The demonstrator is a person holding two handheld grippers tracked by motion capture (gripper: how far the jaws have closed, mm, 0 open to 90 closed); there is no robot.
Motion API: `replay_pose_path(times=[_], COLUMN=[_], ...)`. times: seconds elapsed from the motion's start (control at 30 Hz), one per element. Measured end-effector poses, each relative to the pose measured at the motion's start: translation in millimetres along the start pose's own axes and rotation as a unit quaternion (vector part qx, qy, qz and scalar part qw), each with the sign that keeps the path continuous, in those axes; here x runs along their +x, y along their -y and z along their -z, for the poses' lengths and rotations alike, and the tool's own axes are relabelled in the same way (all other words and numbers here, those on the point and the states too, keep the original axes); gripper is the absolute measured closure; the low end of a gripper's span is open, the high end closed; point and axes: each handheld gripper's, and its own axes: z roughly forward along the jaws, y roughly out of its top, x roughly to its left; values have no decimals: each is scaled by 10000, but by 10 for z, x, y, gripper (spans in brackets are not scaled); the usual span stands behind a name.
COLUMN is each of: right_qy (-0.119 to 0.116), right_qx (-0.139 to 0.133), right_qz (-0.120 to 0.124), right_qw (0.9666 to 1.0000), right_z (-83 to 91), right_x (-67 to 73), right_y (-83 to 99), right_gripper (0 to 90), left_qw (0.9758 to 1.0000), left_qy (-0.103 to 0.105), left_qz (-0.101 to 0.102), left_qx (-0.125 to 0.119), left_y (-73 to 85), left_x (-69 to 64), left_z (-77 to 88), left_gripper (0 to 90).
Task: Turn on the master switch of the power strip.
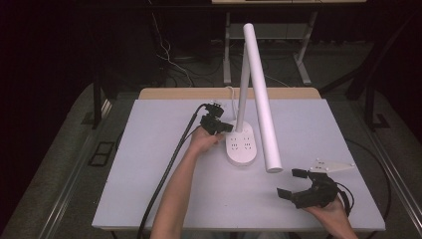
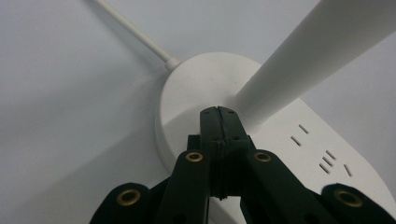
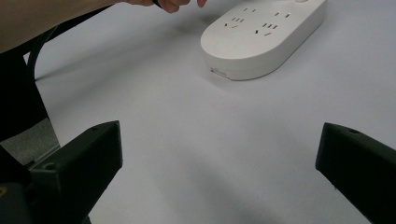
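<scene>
We see pale grey table [image 1: 149, 199] with wooden far edge, grey carpet floor [image 1: 59, 164], dark surroundings, metal desk legs [image 1: 227, 50] behind, loose cables [image 1: 169, 59] trailing across floor.

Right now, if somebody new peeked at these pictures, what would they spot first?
Probably the tall white desk lamp in the middle of the pale table, its long tube head slanting down toward the person. Its oval base has plug sockets on top, and the left gripper has its jaws shut together right on that base, by the lamp's stem. Near the table's front right corner, the right gripper rests with its jaws wide apart.
</scene>
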Motion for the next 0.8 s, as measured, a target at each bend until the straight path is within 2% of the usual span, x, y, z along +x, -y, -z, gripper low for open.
replay_pose_path(times=[0.03,0.07,0.1,0.13,0.23,0.33,0.47,0.6,0.63,0.73,0.77,0.8], right_qy=[4,3,0,-5,-3,-1,-4,4,5,12,13,9], right_qx=[-1,-5,-15,-15,-25,-18,14,16,14,-8,-13,-11], right_qz=[-6,1,1,-16,-21,13,-26,-11,-8,1,-7,-18], right_qw=[10000,10000,10000,10000,10000,10000,10000,10000,10000,10000,10000,10000], right_z=[2,5,6,9,12,12,5,6,8,12,13,13], right_x=[1,1,1,1,1,-2,-7,-2,-2,-11,-13,-16], right_y=[0,-1,-1,-2,-1,1,-1,2,2,4,4,5], right_gripper=[1,1,1,1,1,1,1,1,1,1,1,1], left_qw=[10000,9998,9992,9986,9991,9986,9989,9993,9994,9993,9993,9983], left_qy=[-22,-114,-309,-377,-359,-421,-375,-328,-287,-188,-131,-82], left_qz=[2,-132,-268,-379,-210,-312,-260,-168,-119,175,164,392], left_qx=[-62,2,-3,57,-97,-71,-112,-94,-161,-283,-293,-429], left_y=[4,1,-3,-3,5,3,4,4,8,22,25,28], left_x=[-11,-25,-64,-70,-77,-91,-78,-73,-63,-46,-29,-38], left_z=[-10,-4,-14,-15,-50,-47,-47,-38,-33,-34,-27,-31], left_gripper=[900,900,900,900,900,900,900,900,899,898,897,897])
